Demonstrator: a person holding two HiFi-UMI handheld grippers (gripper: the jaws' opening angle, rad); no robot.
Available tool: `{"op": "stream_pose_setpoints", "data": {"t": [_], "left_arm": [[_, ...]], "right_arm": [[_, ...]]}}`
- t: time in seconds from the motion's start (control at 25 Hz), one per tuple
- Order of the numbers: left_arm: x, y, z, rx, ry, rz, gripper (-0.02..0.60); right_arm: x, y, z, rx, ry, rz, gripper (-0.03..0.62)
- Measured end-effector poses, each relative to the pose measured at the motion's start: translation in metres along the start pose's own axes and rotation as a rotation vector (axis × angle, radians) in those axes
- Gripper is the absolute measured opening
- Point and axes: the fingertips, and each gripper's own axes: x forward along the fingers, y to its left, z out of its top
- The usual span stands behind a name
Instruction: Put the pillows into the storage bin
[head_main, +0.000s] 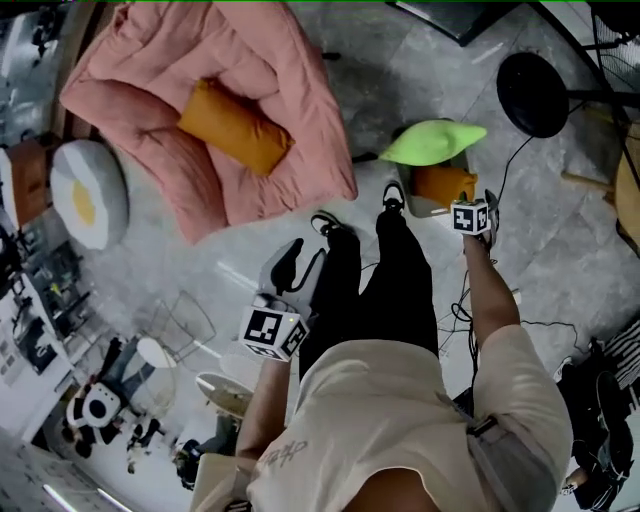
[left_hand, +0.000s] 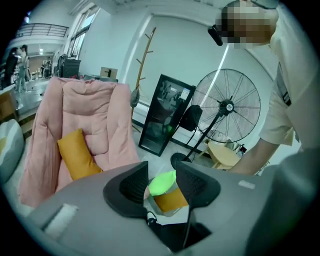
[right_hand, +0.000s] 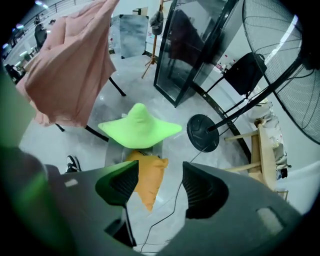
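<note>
Right gripper view looks steeply down past the right gripper (right_hand: 160, 170), jaws parted and empty, onto an orange pillow (right_hand: 148, 177) drooping over the near rim of the storage bin (right_hand: 114, 152). The pillow shows in the gap, closer to the left jaw, touching neither pad. A green pillow (right_hand: 139, 127) lies spread across the bin's top, overhanging it on both sides. A black cable (right_hand: 165, 220) trails over the grey floor (right_hand: 100, 107) below the jaws, and a round fan base (right_hand: 202, 132) sits near the bin's right side. In the head view this gripper hangs just beside the bin, which stands at the toes of the person's shoes (head_main: 393, 195). The left gripper (left_hand: 161, 170) is held beside the person's black trousers (head_main: 390, 290), well back from the bin. Its jaws are also apart with nothing in them, and the bin with its two pillows appears small and distant in the gap. Open floor separates the bin from a pink lounge chair (head_main: 250, 60), where a second orange pillow (head_main: 235, 127) lies in the seat. A fried-egg cushion (head_main: 88, 192) rests beside the chair's far edge, and a tall standing fan (left_hand: 227, 106) rises behind the bin.
</note>
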Motion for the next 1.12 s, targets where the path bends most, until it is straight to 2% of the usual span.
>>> {"op": "stream_pose_setpoints", "data": {"t": [0.2, 0.36, 0.48, 0.6, 0.84, 0.96, 1.12], "left_arm": [[-0.005, -0.003, 0.018, 0.009, -0.139, 0.01, 0.189], [-0.038, 0.021, 0.028, 0.017, -0.205, 0.042, 0.186], [-0.056, 0.051, 0.042, 0.014, -0.279, 0.081, 0.183], [-0.077, 0.08, 0.051, 0.02, -0.311, 0.103, 0.183], [-0.126, 0.139, 0.077, 0.022, -0.392, 0.141, 0.183], [-0.148, 0.159, 0.074, 0.022, -0.421, 0.14, 0.183], [-0.173, 0.182, 0.056, 0.043, -0.41, 0.131, 0.183]], "right_arm": [[-0.041, 0.009, 0.029, -0.054, -0.085, 0.048, 0.275], [-0.094, 0.056, 0.054, -0.171, -0.195, 0.118, 0.275], [-0.127, 0.088, 0.096, -0.279, -0.282, 0.149, 0.275], [-0.173, 0.128, 0.128, -0.338, -0.355, 0.202, 0.275], [-0.252, 0.223, 0.179, -0.373, -0.48, 0.369, 0.291], [-0.273, 0.255, 0.193, -0.381, -0.505, 0.392, 0.291], [-0.291, 0.286, 0.204, -0.343, -0.52, 0.401, 0.292]]}}
